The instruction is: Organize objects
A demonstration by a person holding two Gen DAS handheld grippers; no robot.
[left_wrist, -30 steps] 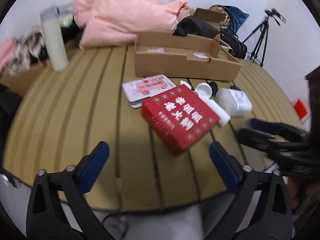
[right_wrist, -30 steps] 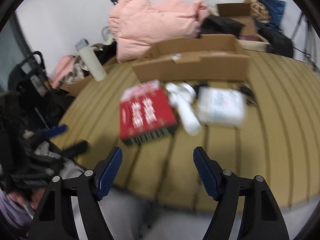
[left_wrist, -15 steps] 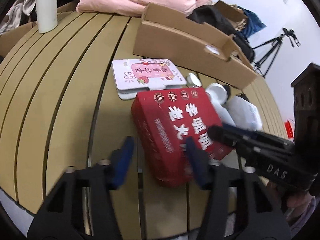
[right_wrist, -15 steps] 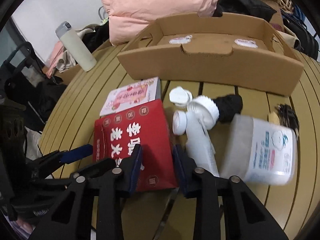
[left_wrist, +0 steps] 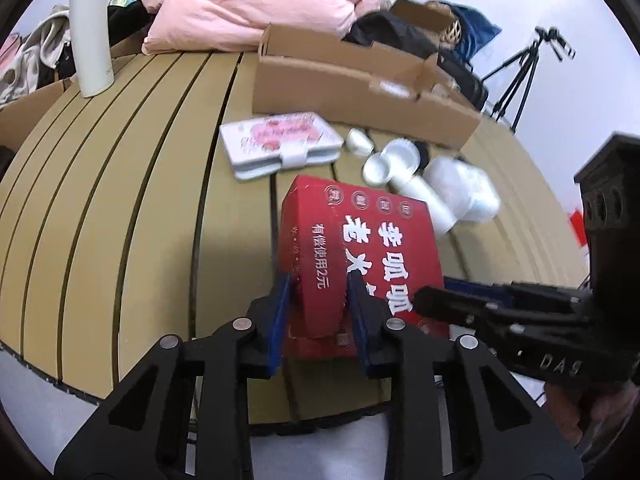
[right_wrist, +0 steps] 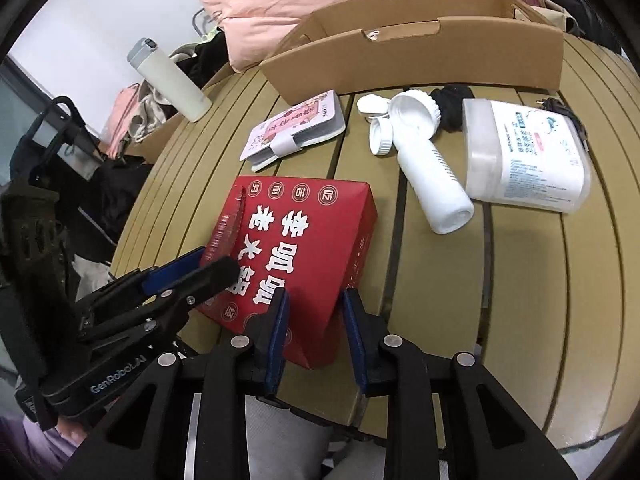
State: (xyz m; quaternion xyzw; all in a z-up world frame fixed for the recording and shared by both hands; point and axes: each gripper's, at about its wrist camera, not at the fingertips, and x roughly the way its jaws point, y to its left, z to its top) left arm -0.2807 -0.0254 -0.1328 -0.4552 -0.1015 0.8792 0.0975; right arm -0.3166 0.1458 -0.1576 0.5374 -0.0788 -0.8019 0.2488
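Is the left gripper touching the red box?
Touching. The left wrist view shows the left gripper with both jaws closing against the near corner of the red box.

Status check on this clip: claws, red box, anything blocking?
Left claw closing on red box, near corner. Right claw clamped on its other near corner. Cardboard tray open behind; white bottle lies alongside.

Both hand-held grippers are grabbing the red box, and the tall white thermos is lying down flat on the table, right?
Not quite. The white thermos is standing upright near the table's far edge, as the left wrist view shows. The rest holds: the left hand-held gripper and the right hand-held gripper both clamp the near end of the red box.
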